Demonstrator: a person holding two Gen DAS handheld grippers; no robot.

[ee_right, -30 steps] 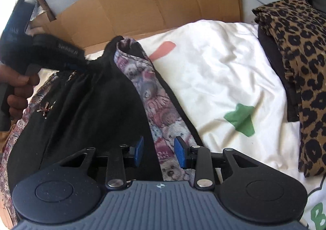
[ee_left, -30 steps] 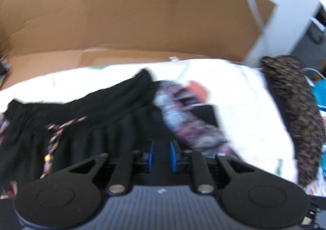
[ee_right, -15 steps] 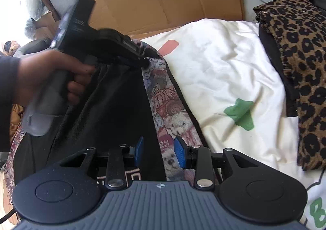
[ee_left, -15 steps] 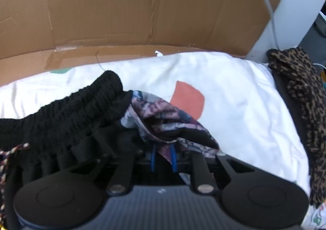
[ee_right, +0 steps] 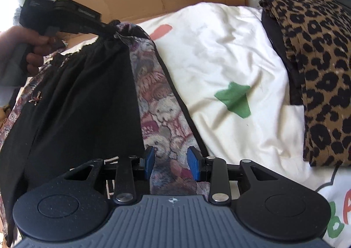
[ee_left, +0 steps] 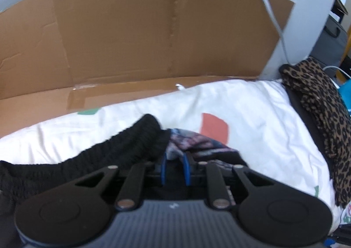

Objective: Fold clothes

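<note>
At about nine o'clock from me, the left gripper (ee_right: 113,28) pinches the corner of the black garment (ee_right: 83,98) at its elastic waistband (ee_left: 122,147) and holds it lifted above the white bedsheet (ee_right: 219,50). I think this grip is small; if the cloth slips out, the fold will fall open. Near six o'clock the right gripper (ee_right: 171,162) has its jaws spread around the bear-print lining (ee_right: 158,116) without squeezing it, so the lower edge may drag. At three o'clock the leopard-print pile (ee_right: 313,50) lies close, and a wide swing could disturb it
</note>
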